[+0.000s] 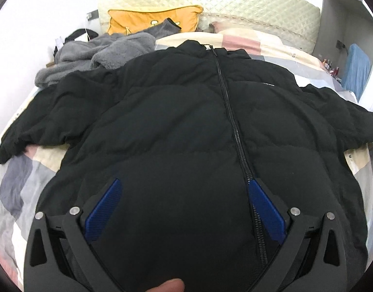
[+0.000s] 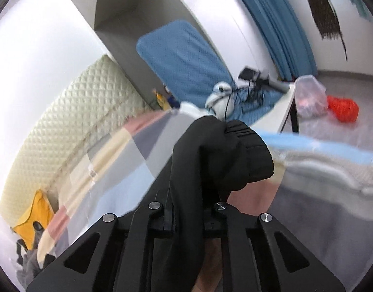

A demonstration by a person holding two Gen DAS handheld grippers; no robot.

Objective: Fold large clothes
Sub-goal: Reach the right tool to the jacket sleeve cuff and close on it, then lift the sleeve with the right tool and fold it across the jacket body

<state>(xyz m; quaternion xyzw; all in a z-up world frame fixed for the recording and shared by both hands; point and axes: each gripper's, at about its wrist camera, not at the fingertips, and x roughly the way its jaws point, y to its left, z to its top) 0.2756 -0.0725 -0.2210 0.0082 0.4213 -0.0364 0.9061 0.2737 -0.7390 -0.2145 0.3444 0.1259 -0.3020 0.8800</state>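
A large black puffer jacket (image 1: 181, 112) lies front up on the bed, zipper (image 1: 232, 126) down its middle, both sleeves spread out to the sides. My left gripper (image 1: 184, 194) is open just above the jacket's lower front, its blue pads (image 1: 103, 209) wide apart, nothing between them. My right gripper (image 2: 189, 209) is shut on the jacket's black sleeve (image 2: 223, 150), near the ribbed cuff, and holds it above the patchwork bedspread (image 2: 118, 150). The fingers are hidden by the cloth.
A grey fleece garment (image 1: 99, 53) is heaped at the bed's far left, an orange pillow (image 1: 150, 19) against the quilted headboard (image 1: 235, 4). In the right wrist view a blue padded chair (image 2: 186, 56), a white table (image 2: 281, 107) and a red object (image 2: 344, 109) on the floor stand beside the bed.
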